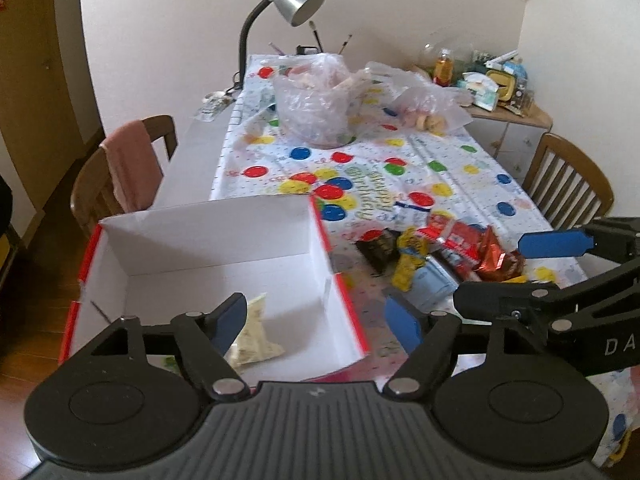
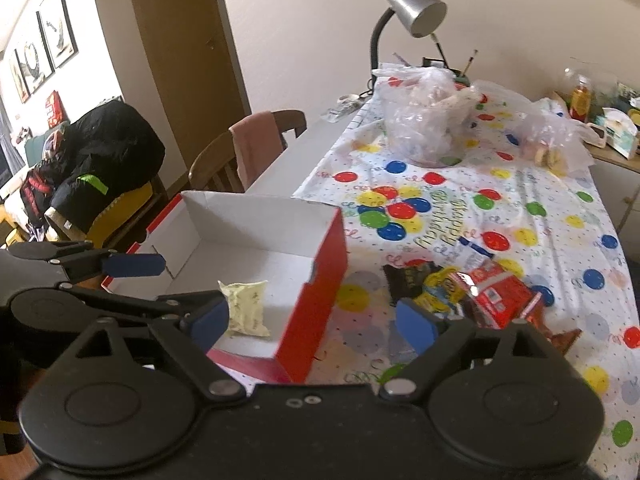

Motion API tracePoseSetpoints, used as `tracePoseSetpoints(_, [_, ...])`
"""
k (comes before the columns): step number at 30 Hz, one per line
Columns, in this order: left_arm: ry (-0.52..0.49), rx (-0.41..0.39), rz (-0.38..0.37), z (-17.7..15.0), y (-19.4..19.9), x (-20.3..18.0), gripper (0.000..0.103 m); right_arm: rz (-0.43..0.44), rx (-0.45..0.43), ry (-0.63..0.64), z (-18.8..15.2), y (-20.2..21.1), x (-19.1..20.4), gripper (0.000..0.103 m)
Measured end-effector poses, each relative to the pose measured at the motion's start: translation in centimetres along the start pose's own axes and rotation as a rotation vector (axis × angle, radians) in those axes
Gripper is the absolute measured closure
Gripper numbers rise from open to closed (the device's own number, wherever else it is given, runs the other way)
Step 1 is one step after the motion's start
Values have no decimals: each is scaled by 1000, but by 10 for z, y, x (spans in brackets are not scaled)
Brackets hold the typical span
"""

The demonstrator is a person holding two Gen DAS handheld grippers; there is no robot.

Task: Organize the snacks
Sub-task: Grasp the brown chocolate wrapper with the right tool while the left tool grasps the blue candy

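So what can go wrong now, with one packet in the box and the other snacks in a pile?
1. The snack pile overlaps tightly, so the open right gripper may catch two packets or drag neighbours along.
2. The box looks light; bumping its wall could slide it toward the table edge.
3. Both grippers, the left gripper included, hang close together and may collide.

A red box [image 1: 208,280] with a white inside stands open on the worktop [image 1: 460,160], which wears a balloon-print cloth. Inside it, on the floor near the front wall, lies one pale yellow snack packet [image 1: 254,334], flat and slightly crumpled. Just beside the box, to its right, the other snacks sit in a loose heap [image 1: 436,252]: a dark packet [image 2: 404,280], a yellow one [image 2: 438,294], a red pack [image 2: 498,298] tilted on top, and a white-and-blue packet [image 2: 476,254] behind.
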State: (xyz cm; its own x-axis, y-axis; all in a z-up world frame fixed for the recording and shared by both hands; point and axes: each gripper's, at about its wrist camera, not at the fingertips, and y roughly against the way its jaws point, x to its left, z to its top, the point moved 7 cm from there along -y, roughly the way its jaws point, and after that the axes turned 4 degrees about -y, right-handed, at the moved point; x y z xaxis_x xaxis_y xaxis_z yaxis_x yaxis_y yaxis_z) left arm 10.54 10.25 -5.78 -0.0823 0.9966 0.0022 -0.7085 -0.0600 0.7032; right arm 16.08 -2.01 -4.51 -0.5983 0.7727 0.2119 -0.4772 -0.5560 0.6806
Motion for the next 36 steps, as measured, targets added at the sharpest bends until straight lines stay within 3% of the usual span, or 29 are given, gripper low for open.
tracePoseSetpoints(9, [22,24,-54,-4,-14,-58,21,20,-33,-51,-21,31,-54,0])
tracePoseSetpoints(17, [-1,80,-101,-13,-42,-118,21,-47,5,-36,-48,46,-113,0])
tracePoseSetpoints(27, [-18,198,-124,-35,-92,-159,21,-113,100,-72,-95,37,-196,1])
tracePoseSetpoints(36, [-98,226,-195,-41,-117,-206,21,-140,160,-107,-111,7,-249,12])
